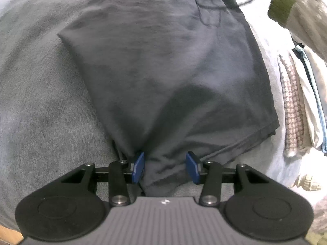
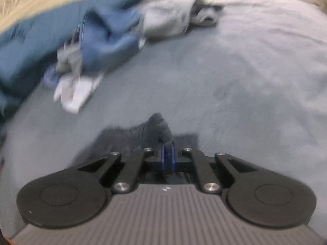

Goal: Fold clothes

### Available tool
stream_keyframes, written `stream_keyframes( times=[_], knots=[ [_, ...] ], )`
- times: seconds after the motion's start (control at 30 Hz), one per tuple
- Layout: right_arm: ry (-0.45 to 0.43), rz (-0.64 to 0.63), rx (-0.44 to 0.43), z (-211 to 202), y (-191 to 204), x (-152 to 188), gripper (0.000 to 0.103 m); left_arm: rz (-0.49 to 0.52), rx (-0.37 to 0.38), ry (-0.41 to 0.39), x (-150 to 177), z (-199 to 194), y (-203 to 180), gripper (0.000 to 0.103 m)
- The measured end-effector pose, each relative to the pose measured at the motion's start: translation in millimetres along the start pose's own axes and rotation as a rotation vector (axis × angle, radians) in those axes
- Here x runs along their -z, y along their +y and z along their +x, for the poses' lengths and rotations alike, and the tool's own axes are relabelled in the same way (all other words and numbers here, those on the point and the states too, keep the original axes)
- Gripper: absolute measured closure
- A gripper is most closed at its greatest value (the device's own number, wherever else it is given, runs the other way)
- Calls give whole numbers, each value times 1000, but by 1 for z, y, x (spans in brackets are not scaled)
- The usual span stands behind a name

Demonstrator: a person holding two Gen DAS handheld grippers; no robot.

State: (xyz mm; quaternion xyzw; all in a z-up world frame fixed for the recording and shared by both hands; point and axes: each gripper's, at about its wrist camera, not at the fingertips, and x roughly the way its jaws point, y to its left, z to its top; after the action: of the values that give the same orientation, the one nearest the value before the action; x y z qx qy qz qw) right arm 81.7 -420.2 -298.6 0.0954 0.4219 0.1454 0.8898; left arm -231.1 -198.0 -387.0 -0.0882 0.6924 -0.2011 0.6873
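A dark grey garment (image 1: 163, 65) lies spread on the grey blanket (image 1: 40, 112) in the left wrist view, folded lengthwise with its hem toward me. My left gripper (image 1: 165, 168) is open, its blue pads either side of a bunched corner of the hem. In the right wrist view my right gripper (image 2: 168, 153) is shut on a small peak of the dark grey garment (image 2: 157, 126), lifted off the blanket (image 2: 245, 81). That view is blurred by motion.
A stack of folded clothes (image 1: 300, 106) lies at the right edge of the left wrist view, with a person's sleeve (image 1: 296, 6) above it. A pile of unfolded blue and grey clothes (image 2: 98, 34) lies at the far left of the right wrist view.
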Motion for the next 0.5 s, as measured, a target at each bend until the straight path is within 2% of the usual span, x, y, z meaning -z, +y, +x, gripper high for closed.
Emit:
stream_keyframes(
  times=[0.07,0.2,0.3,0.33,0.37,0.5],
  knots=[
    [-15,0,17,-3,-4,-1,98,-4,6,0,3,0,1,56],
    [39,24,22,21,-15,4,96,-10,14,5,6,2,2,56],
    [52,21,44,30,-20,7,82,-5,14,2,10,2,1,56],
    [47,15,62,27,-21,7,73,-1,14,0,12,2,1,56],
    [36,6,80,20,-20,6,71,3,13,-1,14,2,0,56],
    [-67,-121,192,-52,-6,8,71,17,16,-3,20,2,-1,56]
  ],
)
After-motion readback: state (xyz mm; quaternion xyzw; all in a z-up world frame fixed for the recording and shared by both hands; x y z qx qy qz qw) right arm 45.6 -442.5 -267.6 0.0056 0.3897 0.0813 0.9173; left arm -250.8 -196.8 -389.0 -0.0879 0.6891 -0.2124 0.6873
